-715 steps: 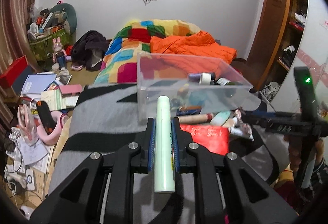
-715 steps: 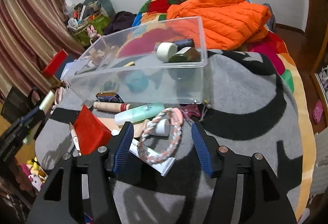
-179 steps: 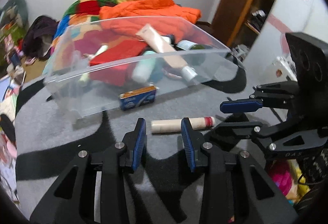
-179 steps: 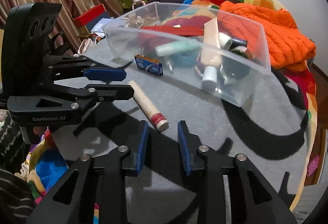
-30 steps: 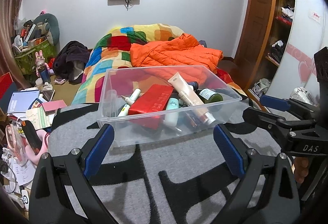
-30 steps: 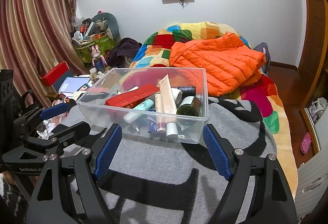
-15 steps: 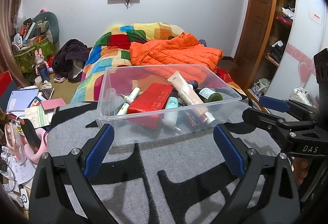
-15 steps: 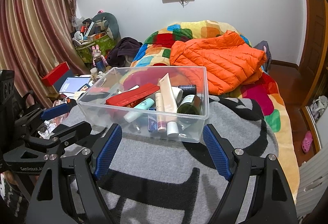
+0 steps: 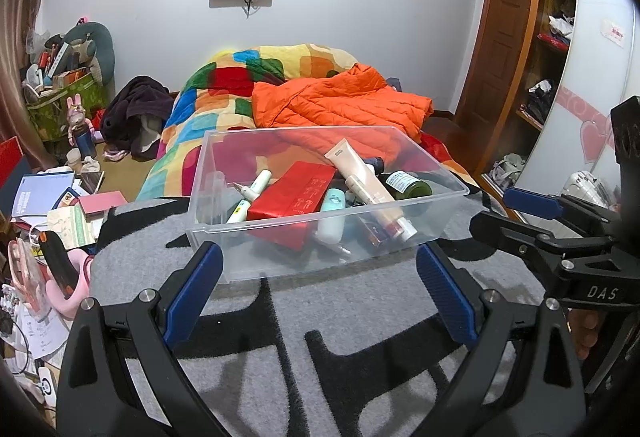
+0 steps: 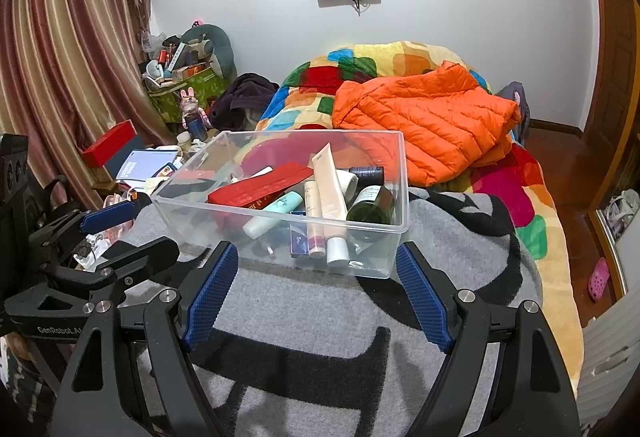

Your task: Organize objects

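Note:
A clear plastic bin (image 9: 224, 233) (image 10: 394, 237) stands on a grey and black blanket (image 9: 360, 321) (image 10: 320, 317). Inside lie a red box (image 9: 292, 193) (image 10: 256, 191), a beige tube (image 9: 368, 185) (image 10: 328, 185), a mint bottle (image 9: 334, 209) (image 10: 276, 213), a dark green bottle (image 9: 408, 187) (image 10: 370, 203) and several smaller items. My left gripper (image 9: 320, 293) hangs open just in front of the bin, nothing between its blue pads. My right gripper (image 10: 316, 297) is likewise open and empty before the bin. Each gripper shows at the other view's edge, the right gripper (image 9: 532, 213) and the left gripper (image 10: 116, 233).
An orange puffer jacket (image 9: 340, 105) (image 10: 424, 117) lies on a patchwork quilt (image 9: 224, 93) behind the bin. Papers, boxes and a pink item (image 9: 60, 277) clutter the floor at left. A wooden wardrobe (image 9: 516, 57) stands at right, curtains (image 10: 60, 57) at left.

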`<act>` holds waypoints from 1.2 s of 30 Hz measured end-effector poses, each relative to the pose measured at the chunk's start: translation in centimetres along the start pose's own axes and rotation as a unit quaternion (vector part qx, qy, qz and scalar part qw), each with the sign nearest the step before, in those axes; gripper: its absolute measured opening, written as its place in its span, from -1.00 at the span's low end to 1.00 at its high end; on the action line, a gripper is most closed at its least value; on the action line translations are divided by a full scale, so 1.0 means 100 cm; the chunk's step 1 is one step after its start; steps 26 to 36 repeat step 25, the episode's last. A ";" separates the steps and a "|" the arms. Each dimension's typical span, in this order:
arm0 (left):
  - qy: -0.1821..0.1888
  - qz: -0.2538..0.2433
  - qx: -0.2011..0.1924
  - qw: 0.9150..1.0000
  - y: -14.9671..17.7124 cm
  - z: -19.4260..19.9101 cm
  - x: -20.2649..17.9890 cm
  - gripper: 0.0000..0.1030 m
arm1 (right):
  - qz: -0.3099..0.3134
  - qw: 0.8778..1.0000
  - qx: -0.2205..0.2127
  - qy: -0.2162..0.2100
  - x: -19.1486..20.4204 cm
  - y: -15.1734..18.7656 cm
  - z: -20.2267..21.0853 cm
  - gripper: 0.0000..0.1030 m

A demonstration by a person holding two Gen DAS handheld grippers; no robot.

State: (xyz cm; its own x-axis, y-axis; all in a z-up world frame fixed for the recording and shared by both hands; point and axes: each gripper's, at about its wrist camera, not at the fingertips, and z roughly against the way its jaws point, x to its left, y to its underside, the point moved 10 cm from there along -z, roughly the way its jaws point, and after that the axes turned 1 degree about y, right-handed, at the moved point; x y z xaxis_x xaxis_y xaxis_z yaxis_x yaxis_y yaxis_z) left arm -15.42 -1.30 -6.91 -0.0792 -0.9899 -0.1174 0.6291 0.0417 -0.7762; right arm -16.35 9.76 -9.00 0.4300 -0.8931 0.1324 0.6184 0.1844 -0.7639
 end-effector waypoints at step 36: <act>0.008 -0.006 0.001 1.000 0.002 0.002 -0.005 0.91 | 0.003 1.000 0.003 0.000 0.001 0.001 0.001 0.53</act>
